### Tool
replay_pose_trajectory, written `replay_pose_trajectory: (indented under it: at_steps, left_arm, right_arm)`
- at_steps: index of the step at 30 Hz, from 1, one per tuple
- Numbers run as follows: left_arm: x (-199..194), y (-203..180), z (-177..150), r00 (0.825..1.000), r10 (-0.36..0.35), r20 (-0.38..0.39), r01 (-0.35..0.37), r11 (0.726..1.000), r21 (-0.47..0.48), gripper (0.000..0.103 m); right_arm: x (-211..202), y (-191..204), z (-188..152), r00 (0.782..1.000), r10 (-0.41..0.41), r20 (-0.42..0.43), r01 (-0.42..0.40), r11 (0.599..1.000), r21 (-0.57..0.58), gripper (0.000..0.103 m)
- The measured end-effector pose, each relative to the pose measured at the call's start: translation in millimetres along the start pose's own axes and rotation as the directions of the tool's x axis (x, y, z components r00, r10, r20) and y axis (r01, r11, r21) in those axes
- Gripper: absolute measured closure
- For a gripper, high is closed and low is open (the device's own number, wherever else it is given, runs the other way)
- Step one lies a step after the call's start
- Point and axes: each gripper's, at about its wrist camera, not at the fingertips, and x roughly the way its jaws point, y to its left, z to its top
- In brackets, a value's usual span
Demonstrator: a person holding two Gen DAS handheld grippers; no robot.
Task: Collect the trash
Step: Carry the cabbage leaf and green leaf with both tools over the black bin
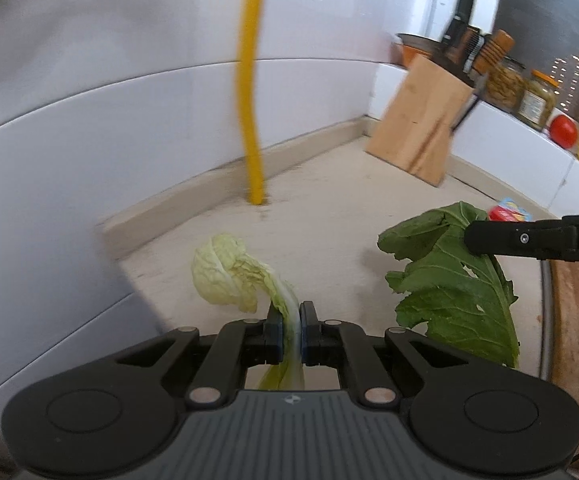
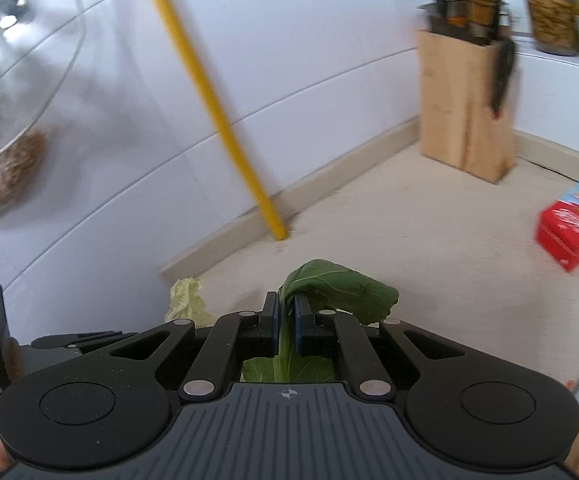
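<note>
Over the pale, speckled stone countertop (image 1: 329, 216), as our left wrist camera shows it, our left gripper (image 1: 290, 334) has its two blue-padded fingers pressed together on the white rib of one pale yellow-green, crinkled cabbage leaf (image 1: 225, 272), whose ruffled end curls up and to the left above the counter. To the right we count one dark green, flat leaf with ragged, holed edges (image 1: 453, 280), pinched near its top by the black right gripper (image 1: 474, 237) that reaches in from the right edge. Behind them we see one yellow, round pipe (image 1: 251, 92) standing against glossy white wall tiles (image 1: 109, 120), one slanted, light wooden knife block (image 1: 419, 120), two glass jars (image 1: 521, 88) on a white ledge, one red, round tomato (image 1: 564, 131), and one small red and blue carton (image 1: 509, 210) half hidden by the leaf. From our right wrist camera, the right gripper's two fingers are clamped on the pale stem of the same dark green leaf (image 2: 341, 288), whose smooth blade folds over to the right above the counter. Part of the cabbage leaf (image 2: 185, 300) and of the left gripper's black body show at lower left, though from here we cannot tell how its fingers stand. The pipe (image 2: 209, 112), the knife block (image 2: 465, 104) and the red carton (image 2: 569, 232) sit beyond, all blurred.
</note>
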Motion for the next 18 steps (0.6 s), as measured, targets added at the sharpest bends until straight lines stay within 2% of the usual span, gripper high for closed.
replay_pose_trajectory:
  at_steps: [10,18]
  left_arm:
    - [-32,48,-22,0.995,0.103,0.015,-0.102,0.991,-0.086,0.099]
    - [-54,77,-40,0.988,0.154,0.022,-0.15,0.979,-0.135,0.099]
  right_arm:
    - [24,58,-9,0.992,0.107,-0.06,-0.112,0.991,-0.077,0.093]
    - [35,93,-18,0.983,0.151,-0.104,-0.164,0.979,-0.121,0.093]
